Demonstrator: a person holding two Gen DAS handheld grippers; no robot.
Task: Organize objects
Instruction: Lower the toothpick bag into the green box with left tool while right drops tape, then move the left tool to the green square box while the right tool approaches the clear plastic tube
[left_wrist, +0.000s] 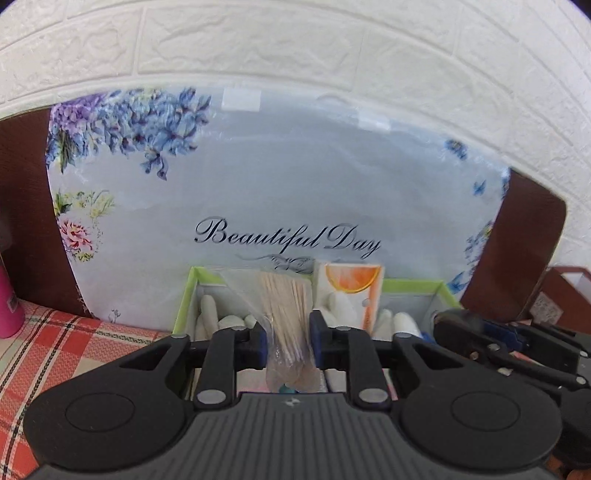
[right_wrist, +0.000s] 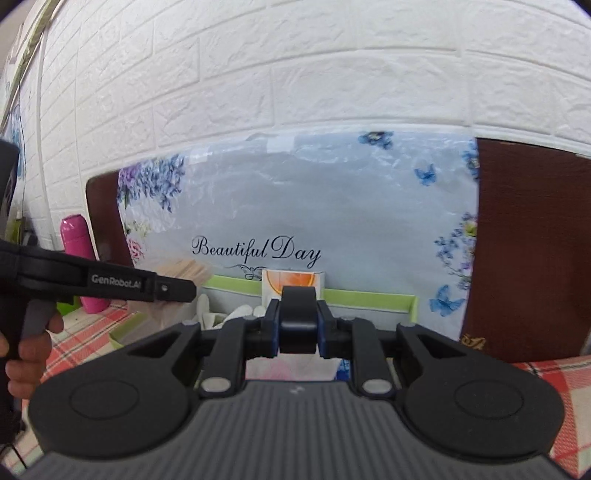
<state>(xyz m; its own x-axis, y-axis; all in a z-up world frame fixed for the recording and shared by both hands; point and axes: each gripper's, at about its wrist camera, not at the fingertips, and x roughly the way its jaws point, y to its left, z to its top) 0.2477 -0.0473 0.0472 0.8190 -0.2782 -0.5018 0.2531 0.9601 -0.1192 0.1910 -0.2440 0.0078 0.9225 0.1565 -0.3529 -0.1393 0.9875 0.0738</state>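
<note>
A clear bag of thin wooden sticks (left_wrist: 284, 295) stands upright between the blue pads of my left gripper (left_wrist: 288, 339), over a green-rimmed box (left_wrist: 184, 299). The jaws stand slightly apart and do not seem to press the bag. The box holds white oval pieces (left_wrist: 229, 321) and an orange-and-white carton (left_wrist: 351, 284). My right gripper (right_wrist: 298, 328) is shut on a small black rounded object (right_wrist: 298, 306), held just in front of the same box (right_wrist: 369, 295). In the right wrist view the left gripper (right_wrist: 184, 290) reaches in from the left, held by a hand (right_wrist: 33, 350).
A floral panel reading "Beautiful Day" (left_wrist: 288, 177) leans on a brown board (right_wrist: 532, 251) against a white brick wall. A pink bottle (right_wrist: 79, 251) stands at the left on the red plaid cloth (left_wrist: 55, 343). A brown box (left_wrist: 565, 291) sits at the right.
</note>
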